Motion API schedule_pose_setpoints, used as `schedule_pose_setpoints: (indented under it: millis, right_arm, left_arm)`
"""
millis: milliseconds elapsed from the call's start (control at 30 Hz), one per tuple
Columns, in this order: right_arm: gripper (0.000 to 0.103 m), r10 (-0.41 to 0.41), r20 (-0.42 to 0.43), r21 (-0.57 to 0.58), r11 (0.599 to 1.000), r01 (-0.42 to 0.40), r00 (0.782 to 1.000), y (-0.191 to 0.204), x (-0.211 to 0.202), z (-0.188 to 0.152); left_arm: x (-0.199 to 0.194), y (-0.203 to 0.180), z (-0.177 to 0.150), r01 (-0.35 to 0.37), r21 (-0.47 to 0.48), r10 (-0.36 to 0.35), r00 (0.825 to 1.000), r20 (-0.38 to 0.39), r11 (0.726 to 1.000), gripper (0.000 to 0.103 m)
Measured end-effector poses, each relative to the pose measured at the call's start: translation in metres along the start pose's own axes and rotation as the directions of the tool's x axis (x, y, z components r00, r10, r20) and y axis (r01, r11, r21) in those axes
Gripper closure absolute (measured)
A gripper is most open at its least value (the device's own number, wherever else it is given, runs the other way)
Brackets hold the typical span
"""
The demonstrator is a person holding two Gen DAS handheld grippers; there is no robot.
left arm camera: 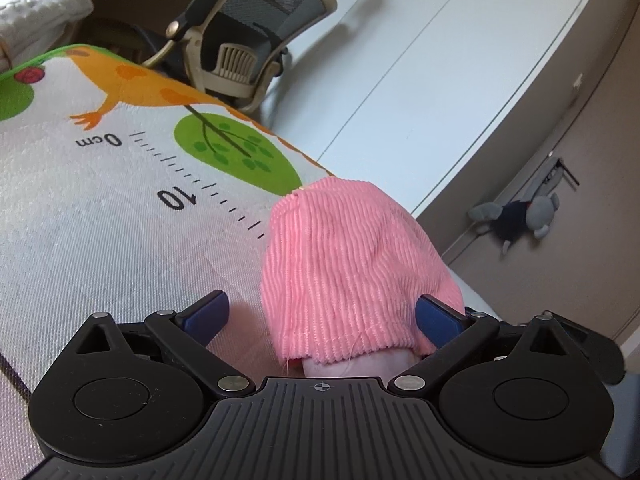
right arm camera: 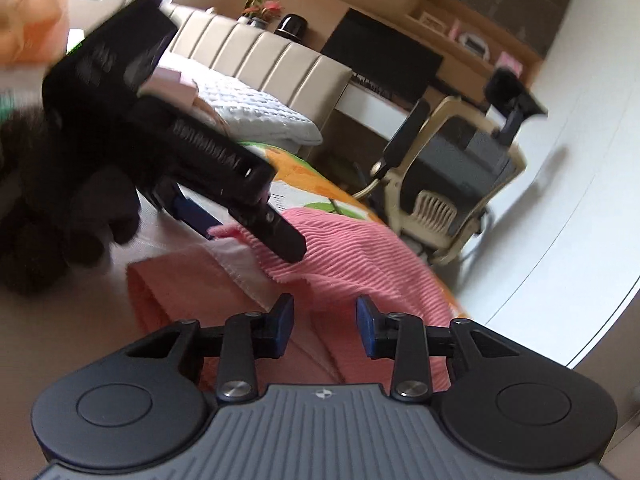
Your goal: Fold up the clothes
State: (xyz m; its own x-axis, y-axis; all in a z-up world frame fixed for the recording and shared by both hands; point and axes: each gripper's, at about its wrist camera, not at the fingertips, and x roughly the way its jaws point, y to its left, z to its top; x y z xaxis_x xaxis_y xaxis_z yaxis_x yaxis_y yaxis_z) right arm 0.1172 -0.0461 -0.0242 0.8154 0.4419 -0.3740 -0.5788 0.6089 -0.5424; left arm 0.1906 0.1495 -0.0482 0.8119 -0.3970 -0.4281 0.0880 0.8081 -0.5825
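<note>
A pink ribbed garment lies bunched near the edge of a printed play mat. My left gripper is open wide, and the garment's hem sits between its blue pads without being clamped. In the right wrist view the same garment spreads under my right gripper, which is open with a moderate gap just above the cloth. A black-gloved hand holds the left gripper at the upper left, its fingers straddling the garment's far edge, where a pale inner lining shows.
The mat carries a ruler print and an orange animal. A beige office chair stands just beyond the mat's end, a bed with white quilting behind it. White wardrobe doors and a grey stuffed toy are to the right.
</note>
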Motion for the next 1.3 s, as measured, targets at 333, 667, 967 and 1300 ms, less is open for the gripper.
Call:
schedule_pose_setpoints:
  millis: [333,667,967,1300]
  right_arm:
    - [0.094,-0.119,-0.037,-0.032,0.992,0.118,0.992,-0.005,0.008,-0.010]
    - [0.100,-0.083,-0.066,0.060,0.994,0.087,0.994,-0.026,-0.032,-0.016]
    - [0.098,-0.008,-0.040,0.260,0.965,0.018,0.999,-0.051,-0.054,-0.025]
    - [0.079,-0.040,-0.026,0.556,0.830,0.048,0.999,-0.106,-0.050,-0.030]
  left_arm:
    - [0.001,0.000,-0.001,-0.001,0.002,0.001,1.000,0.002,1.000,0.001]
    - [0.000,0.002,-0.001,0.005,-0.005,-0.005,1.000,0.004,1.000,0.001]
    - [-0.011,0.001,0.005,0.018,-0.045,-0.017,1.000,0.010,0.999,0.001]
    - [-0.011,-0.080,0.016,0.176,0.341,-0.161,0.984,-0.074,0.924,0.001]
